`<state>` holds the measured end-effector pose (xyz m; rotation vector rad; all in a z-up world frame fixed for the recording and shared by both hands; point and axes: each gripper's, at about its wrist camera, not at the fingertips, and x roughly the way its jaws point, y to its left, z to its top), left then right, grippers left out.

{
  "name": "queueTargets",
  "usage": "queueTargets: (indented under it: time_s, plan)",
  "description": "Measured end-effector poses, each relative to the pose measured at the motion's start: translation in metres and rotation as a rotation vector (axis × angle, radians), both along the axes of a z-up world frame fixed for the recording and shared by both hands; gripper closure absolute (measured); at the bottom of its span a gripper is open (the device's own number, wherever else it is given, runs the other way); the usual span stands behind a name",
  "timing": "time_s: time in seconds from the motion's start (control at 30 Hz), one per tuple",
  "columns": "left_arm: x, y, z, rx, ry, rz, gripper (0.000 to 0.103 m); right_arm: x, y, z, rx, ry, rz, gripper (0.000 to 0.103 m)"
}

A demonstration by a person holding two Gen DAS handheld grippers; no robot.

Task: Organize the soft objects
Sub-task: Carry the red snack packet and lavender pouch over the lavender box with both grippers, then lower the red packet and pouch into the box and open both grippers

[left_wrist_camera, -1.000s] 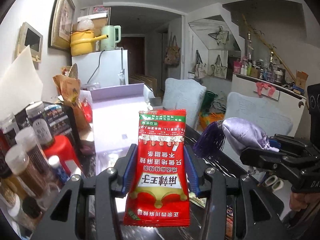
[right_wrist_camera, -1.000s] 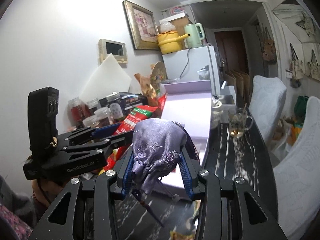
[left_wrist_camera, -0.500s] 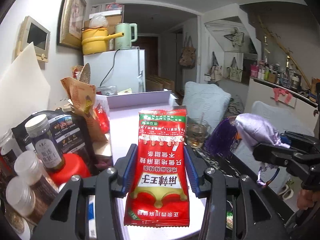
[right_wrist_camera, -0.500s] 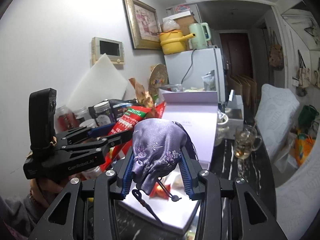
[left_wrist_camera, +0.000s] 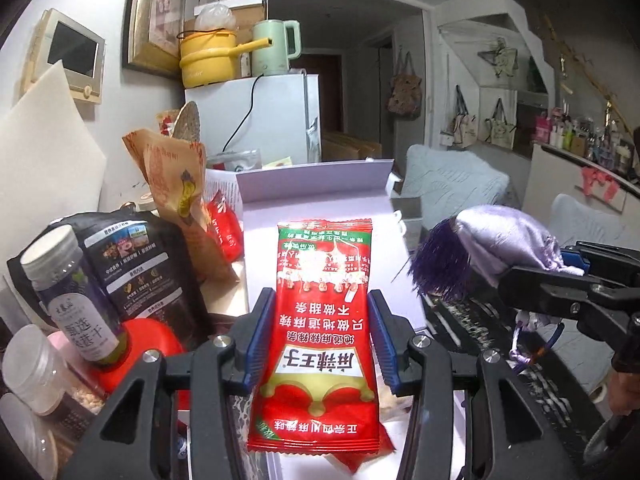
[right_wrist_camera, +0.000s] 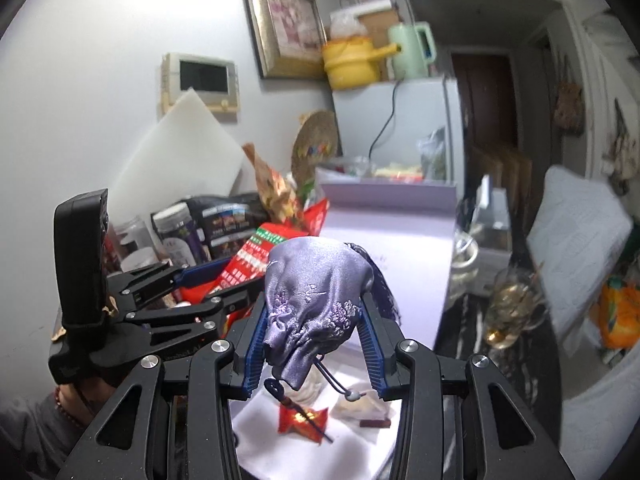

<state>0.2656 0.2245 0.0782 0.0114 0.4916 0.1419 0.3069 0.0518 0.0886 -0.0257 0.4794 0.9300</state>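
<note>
Over the last second both wrist views have swung from a level look across the dark marbled counter to a steeper look down onto the pale lilac box, whose floor now fills the lower middle of each frame; I judge that both loads have been carried over the box and are about ready to be set inside. The left gripper is clamped on a red snack packet, its blue pads pressing the packet's two long edges at mid-frame, just as it was a second ago. The packet hangs flat and upright, glossy, with Chinese print reading upside down and a green band at its top edge; it looks thin and limp, so it should drop flat. The right gripper is closed around a lilac satin drawstring pouch, centre frame in its own view and at the right edge of the left view. The pouch is puckered and embroidered, with a dark purple tassel at one end and a cord with a bead dangling below. Under it, on the box floor at lower centre, lie a small red wrapper and a pale wrapped sweet.
</note>
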Motion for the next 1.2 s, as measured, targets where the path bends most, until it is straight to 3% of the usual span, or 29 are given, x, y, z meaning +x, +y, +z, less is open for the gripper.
queueTargets:
  time_s: [0.23,0.7,0.9,1.2]
  plan:
    - [0.020,0.004,-0.026,0.000,0.075,0.009,0.058,0.033,0.020,-0.030,-0.052,0.107,0.006,0.062]
    - [0.047,-0.005,-0.085,0.014,0.256,0.006,0.058,0.060,0.032,-0.076,-0.180,0.245,-0.017,0.062]
    - [0.054,-0.007,-0.105,0.024,0.327,0.007,0.058,0.059,0.037,-0.093,-0.265,0.206,-0.070,0.062]
    - [0.068,0.000,-0.133,-0.009,0.427,0.016,0.058,0.062,0.038,-0.110,-0.297,0.231,-0.090,0.062]
